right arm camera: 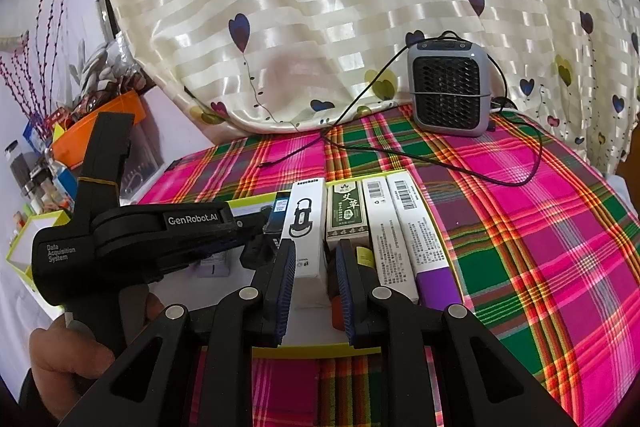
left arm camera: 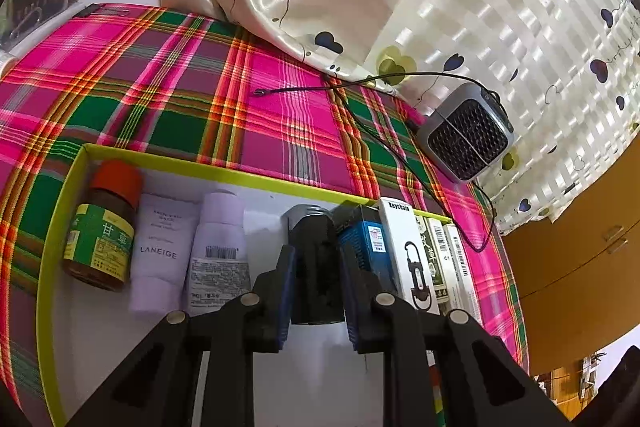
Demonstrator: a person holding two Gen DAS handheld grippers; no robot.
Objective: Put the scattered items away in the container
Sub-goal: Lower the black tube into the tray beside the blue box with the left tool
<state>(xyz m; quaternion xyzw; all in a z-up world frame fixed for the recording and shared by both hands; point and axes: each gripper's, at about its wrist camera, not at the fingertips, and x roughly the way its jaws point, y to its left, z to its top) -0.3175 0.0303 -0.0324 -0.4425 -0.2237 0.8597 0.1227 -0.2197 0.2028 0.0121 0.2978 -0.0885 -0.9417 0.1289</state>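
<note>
Left gripper (left arm camera: 316, 291) pads sit right at the lens, clamped on a dark canister (left arm camera: 316, 251) with a silvery top. Pads press both its sides. It stands upright inside the container (left arm camera: 200, 169), a white tray with a yellow-green rim, roughly mid-tray.

Tray contents, left of the canister:
- brown jar (left arm camera: 104, 227), red lid, green label, at the far-left wall
- Laneige tube (left arm camera: 164, 247) just beside it
- white barcode tube (left arm camera: 218, 243) next, touching the Laneige tube

Right of the canister:
- blue box (left arm camera: 366, 243), close against the gripper's right finger
- white keychain box (left arm camera: 404, 251)
- green box (right arm camera: 347, 215)
- two white barcode boxes (right arm camera: 386, 235) at the right wall; the outer one has a purple end

Right gripper (right arm camera: 316, 291) is clenched, hovering over the near rim with the keychain box showing in the narrow gap behind its pads. Can't tell if it's pinching anything. A hand (right arm camera: 68, 351) holds the left tool at lower left of the right wrist view.

Tray rests on plaid cloth (left arm camera: 200, 87). Grey fan unit (right arm camera: 450, 91) stands at the back by the curtain (right arm camera: 320, 7), well apart from the tray, with a black cable (right arm camera: 400, 155) looping across the cloth.
</note>
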